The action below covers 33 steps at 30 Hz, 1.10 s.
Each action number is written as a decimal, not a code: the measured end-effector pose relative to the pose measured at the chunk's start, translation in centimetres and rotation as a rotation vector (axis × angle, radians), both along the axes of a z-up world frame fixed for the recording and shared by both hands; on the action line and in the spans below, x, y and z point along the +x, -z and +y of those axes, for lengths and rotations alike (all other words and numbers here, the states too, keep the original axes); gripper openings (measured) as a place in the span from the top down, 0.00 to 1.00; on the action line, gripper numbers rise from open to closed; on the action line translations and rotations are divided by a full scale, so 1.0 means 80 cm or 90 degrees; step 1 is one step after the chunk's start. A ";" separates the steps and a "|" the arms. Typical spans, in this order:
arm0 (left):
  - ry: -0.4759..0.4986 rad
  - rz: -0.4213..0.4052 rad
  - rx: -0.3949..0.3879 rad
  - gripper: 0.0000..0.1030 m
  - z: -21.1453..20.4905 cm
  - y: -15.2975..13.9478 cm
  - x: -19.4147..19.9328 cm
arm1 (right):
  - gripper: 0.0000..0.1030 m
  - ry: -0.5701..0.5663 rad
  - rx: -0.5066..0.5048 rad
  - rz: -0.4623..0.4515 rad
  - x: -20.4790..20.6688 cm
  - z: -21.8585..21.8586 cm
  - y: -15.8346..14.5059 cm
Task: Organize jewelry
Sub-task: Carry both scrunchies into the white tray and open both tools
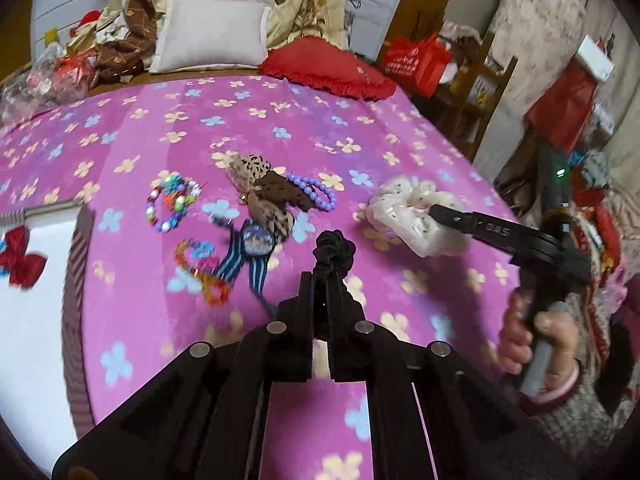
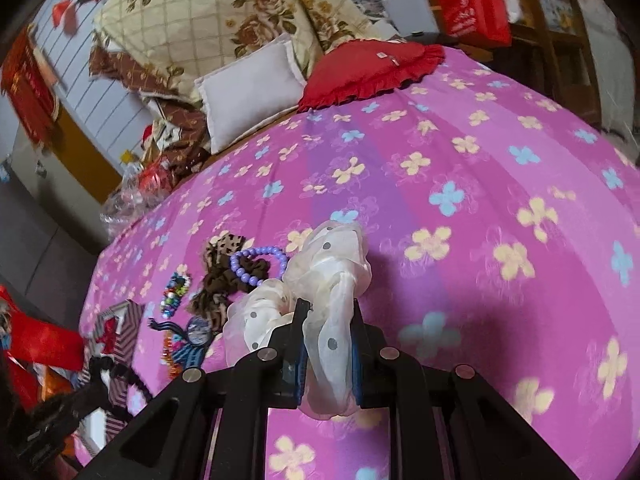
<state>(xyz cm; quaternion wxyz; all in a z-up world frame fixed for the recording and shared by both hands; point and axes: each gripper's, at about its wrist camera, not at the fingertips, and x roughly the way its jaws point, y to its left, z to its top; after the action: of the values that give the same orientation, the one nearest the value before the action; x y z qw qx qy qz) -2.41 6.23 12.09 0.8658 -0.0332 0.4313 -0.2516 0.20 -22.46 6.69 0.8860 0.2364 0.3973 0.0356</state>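
Black scrunchie [image 1: 334, 250] pinched at tips of left fingers [image 1: 320, 284], fully closed on it, lifted just clear of bed [image 1: 400, 132]

White dotted scrunchie [image 2: 320, 304] clamped between right fingers [image 2: 328, 348], nearly closed on the sheer fabric, bulk bunched beyond the tips; in left view right gripper reaches in from the right with same scrunchie at its tip

Ahead of left fingers, on bed: leopard bow clip [image 1: 260, 196], purple bead bracelet [image 1: 316, 192] touching it, multicolour bead bracelet [image 1: 172, 204] further left, striped blue bow [image 1: 244, 256] and orange-red beaded piece [image 1: 204, 268] just beside left fingertips

Step in hand, judged: carry both scrunchies to box. Keep both grips firm, fabric soft and slips easily; lift well clear of pile so nothing snags on beads; move one hand at a time to avoid crossing; let go only once over the opening

Container: white box [image 1: 76, 264] with striped wall, far left of left fingers; red bow [image 1: 20, 260] inside, rest of contents out of view
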 end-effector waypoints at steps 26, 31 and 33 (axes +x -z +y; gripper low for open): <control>-0.339 -0.005 -0.056 0.97 0.338 0.049 0.043 | 0.85 -0.279 0.000 0.044 0.003 0.327 -0.048; -0.404 0.075 -0.035 0.96 0.388 0.086 0.062 | 0.85 -0.354 -0.010 0.060 0.028 0.429 -0.035; -0.422 0.100 -0.035 0.97 0.401 0.098 0.065 | 0.85 -0.381 -0.033 0.074 0.036 0.473 -0.019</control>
<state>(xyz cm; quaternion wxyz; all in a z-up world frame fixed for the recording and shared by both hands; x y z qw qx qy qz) 2.75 38.34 4.25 0.8633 -0.2141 0.4557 0.0356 3.07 15.41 8.21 0.8176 0.0877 0.5002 0.2715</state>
